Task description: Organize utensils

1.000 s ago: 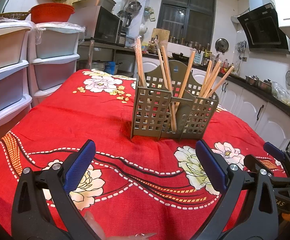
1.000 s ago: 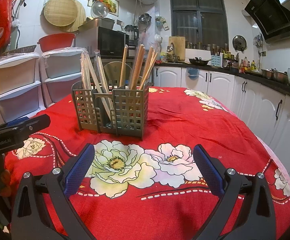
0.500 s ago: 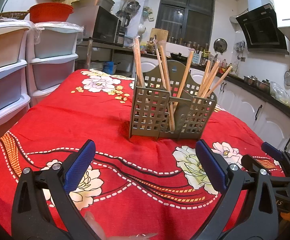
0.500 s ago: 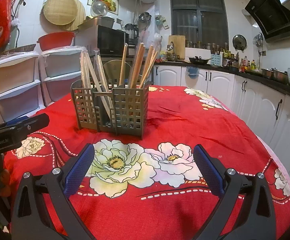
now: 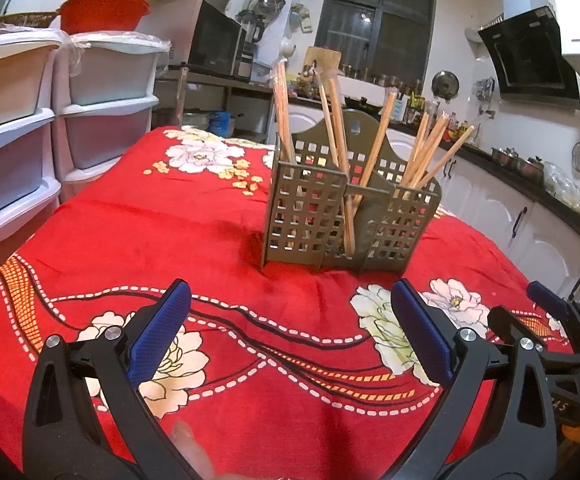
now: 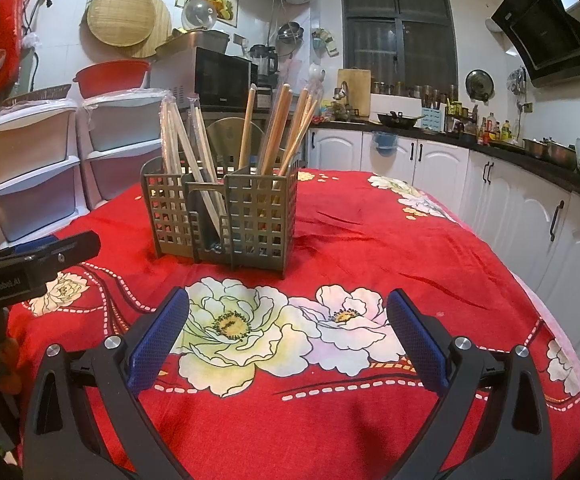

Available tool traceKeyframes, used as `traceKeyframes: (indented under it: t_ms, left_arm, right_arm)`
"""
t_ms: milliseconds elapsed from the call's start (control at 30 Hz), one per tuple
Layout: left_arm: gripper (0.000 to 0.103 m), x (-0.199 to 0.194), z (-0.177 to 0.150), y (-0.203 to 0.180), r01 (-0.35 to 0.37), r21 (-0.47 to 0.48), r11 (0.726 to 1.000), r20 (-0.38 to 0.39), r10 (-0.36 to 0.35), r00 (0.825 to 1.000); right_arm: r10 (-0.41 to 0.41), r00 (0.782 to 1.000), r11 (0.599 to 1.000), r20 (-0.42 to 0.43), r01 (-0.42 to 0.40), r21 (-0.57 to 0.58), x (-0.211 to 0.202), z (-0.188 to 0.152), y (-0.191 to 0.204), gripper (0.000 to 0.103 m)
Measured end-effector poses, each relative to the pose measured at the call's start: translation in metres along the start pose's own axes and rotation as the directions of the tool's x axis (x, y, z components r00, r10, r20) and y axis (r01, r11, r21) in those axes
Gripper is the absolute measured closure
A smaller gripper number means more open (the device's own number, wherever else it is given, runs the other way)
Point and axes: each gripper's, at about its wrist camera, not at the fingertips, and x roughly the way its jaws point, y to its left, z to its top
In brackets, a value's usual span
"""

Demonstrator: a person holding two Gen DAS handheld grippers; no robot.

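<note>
Currently the olive-grey perforated plastic utensil caddy (image 5: 349, 216) stands upright on the red floral tablecloth (image 5: 162, 240), well ahead of both tools and touching neither. Left hand-held gripper (image 5: 290, 332): jaws spread wide, blue pads empty, hovering low over the cloth; the caddy lies straight ahead and slightly right of its centreline. Right hand-held gripper (image 6: 286, 336): likewise spread wide and empty; from its view the same caddy (image 6: 222, 216) lies ahead and left of centre. The two tools therefore flank the caddy from opposite sides, the right one showing at the far right edge of the left view. Contents: wooden chopsticks (image 5: 339, 136) stand bundled in the compartments, some apparently in clear sleeves. Their long axes run near vertical, but lean: the bundle in the right-hand compartment of the left view fans outward to the right, the one in the left compartment stands almost straight, and one pair in the middle slot slants across the divider. No loose utensil is visible on the cloth. Judgement: neither tool is clearly nearer; distances look comparable. Any next grasp would have to come from above or from the side onto the upper free lengths of the sticks, with the jaws closing across the stick axis, not along it. Risk: leaning sticks may shift or tip the light caddy when pulled.
</note>
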Motion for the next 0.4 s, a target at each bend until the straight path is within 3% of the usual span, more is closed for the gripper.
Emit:
traceKeyframes:
  t_ms: [233,300,400]
  left_arm:
    - [0.011,0.004,0.011,0.016,-0.014,-0.028,0.999,-0.078,0.012,0.997]
    - [0.011,0.010,0.019,0.032,-0.048,-0.040,0.998,-0.115,0.043,0.992]
    - [0.011,0.025,0.033,0.068,-0.162,-0.045,0.986,-0.164,0.152,0.975]
  right_arm:
    - [-0.008,1.000,0.999,-0.020,0.009,0.037,0.003,0.014,-0.018,0.007]
    - [-0.056,0.994,0.997,-0.099,0.060,0.041,0.017,0.024,-0.037,0.007]
    - [-0.155,0.964,0.985,-0.215,0.168,0.042,0.047,0.033,-0.079,0.007]
